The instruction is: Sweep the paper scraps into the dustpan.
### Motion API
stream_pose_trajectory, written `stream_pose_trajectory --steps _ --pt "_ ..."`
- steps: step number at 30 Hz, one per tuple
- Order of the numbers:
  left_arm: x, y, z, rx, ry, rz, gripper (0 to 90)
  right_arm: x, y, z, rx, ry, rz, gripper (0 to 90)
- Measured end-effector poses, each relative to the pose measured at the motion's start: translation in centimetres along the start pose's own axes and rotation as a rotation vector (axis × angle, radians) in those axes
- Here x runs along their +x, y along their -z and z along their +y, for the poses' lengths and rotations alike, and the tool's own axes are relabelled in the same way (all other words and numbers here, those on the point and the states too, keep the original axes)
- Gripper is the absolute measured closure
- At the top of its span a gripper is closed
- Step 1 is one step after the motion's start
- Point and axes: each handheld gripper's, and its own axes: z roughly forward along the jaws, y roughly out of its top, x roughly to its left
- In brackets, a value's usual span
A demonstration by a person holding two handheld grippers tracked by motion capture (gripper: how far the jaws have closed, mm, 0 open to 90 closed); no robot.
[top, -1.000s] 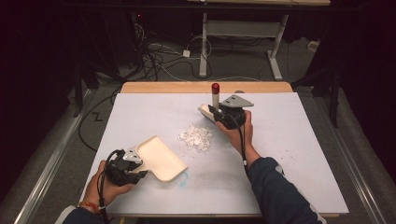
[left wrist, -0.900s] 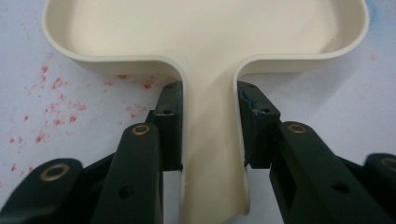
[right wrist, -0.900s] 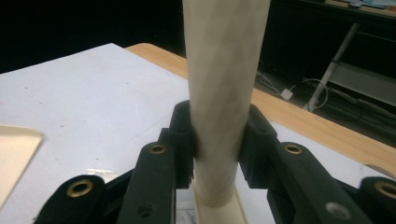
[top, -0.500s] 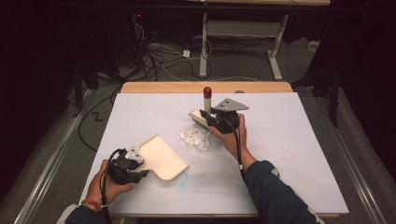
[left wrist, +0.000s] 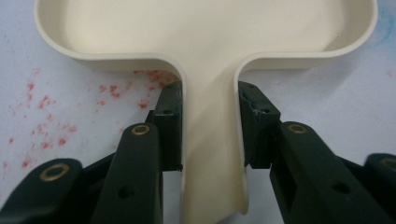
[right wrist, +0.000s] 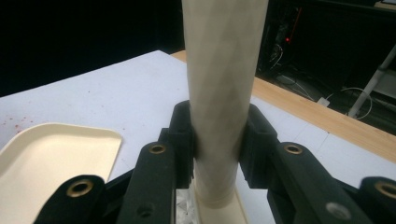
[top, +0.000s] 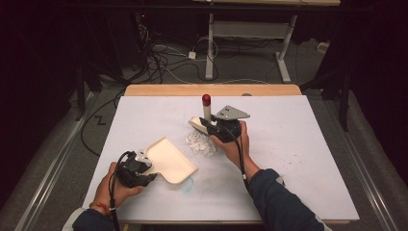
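A cream dustpan (top: 169,160) was seen lying flat on the white table (top: 298,159), near its front left part, with nothing visible inside its tray. Its handle (left wrist: 212,154) was pinched between the jaws of the left gripper (top: 139,168), whose pads were pressed against both sides of the handle. Red specks were scattered on the table beside that handle. Just to the right of the dustpan's open edge, a small heap of white scraps (top: 199,143) was left on the table, outside the pan. A cream brush (top: 206,113) with a red-tipped handle was held upright by the right gripper (top: 216,129), its jaws clamped on the handle, with the brush head set at the far edge of the scraps.
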Motion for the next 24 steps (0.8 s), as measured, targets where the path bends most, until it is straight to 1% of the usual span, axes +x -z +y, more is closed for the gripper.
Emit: stream_pose_trajectory --steps 4,5,7,8,10,12,13,15,17,18,21,22,24 --pt "0.1 -0.5 0.5 0.011 -0.004 -0.002 63.5 0.5 0.0 0.0 -0.004 -0.004 0.007 70.7" --pt "0.1 -0.6 0.6 0.013 -0.005 -0.002 63.4 0.6 0.0 0.0 -0.002 0.005 0.005 70.8" --pt "0.1 -0.7 0.7 0.015 -0.005 -0.001 63.4 0.9 0.0 -0.1 -0.008 0.001 0.020 70.8" --pt "0.1 -0.7 0.8 0.016 -0.007 0.001 63.4 0.9 0.0 -0.1 -0.010 0.010 0.018 70.7" --pt "0.1 -0.7 0.8 0.018 -0.007 0.000 63.4 1.1 0.0 -0.1 -0.013 0.004 0.021 70.7" --pt "0.2 -0.7 0.9 0.014 -0.005 0.000 63.4 1.5 0.0 -0.1 -0.009 0.008 0.033 70.7" --pt "0.2 -0.8 1.0 0.015 -0.006 0.002 63.4 1.5 0.0 -0.1 -0.009 0.008 0.033 70.7" --pt "0.2 -0.9 1.2 0.018 -0.009 0.002 63.4 1.9 0.0 -0.1 -0.014 0.025 0.052 70.7" --pt "0.2 -1.0 1.5 0.019 -0.009 0.004 63.4 2.3 0.0 -0.1 -0.012 0.017 0.057 70.7" --pt "0.2 -1.0 1.6 0.021 -0.010 0.005 63.4 2.4 0.0 -0.1 -0.015 0.033 0.061 70.6" --pt "0.2 -1.1 1.8 0.023 -0.014 0.005 63.4 2.9 -0.1 0.0 -0.014 0.033 0.071 70.7" --pt "0.2 -1.1 1.9 0.023 -0.016 0.005 63.4 3.2 -0.2 0.0 -0.014 0.046 0.082 70.7" --pt "0.2 -1.2 2.2 0.025 -0.019 0.006 63.4 3.6 -0.2 0.1 -0.012 0.055 0.096 70.7"
